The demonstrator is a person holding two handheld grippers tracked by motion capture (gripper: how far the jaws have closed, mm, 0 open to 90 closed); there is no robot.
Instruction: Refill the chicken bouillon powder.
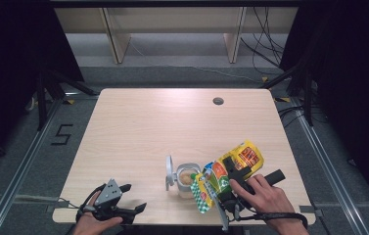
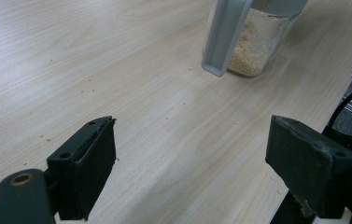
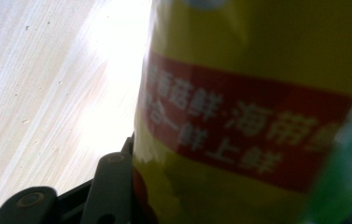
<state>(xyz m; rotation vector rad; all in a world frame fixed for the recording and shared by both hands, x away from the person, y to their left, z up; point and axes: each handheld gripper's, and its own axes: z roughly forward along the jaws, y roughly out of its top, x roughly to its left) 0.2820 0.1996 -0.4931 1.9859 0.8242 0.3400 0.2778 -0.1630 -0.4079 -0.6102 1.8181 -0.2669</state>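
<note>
Pale wooden table [image 1: 138, 122] at centre frame; grey floor [image 1: 172, 49] around it; light wooden shelving [image 1: 172, 22] at top; dark curtains [image 1: 6, 49] at both sides.

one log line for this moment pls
right gripper: shut on yellow pouch, tilted over open jar | left gripper: open, idle on table

The bench [image 1: 138, 127] is pale wood, matt and smooth with fine grain. Just right of the clear glossy plastic jar [image 1: 187, 178] with its grainy filling, the pouch [image 1: 231, 169] is shiny printed foil. Both tools have matt black plastic jaws.
</note>
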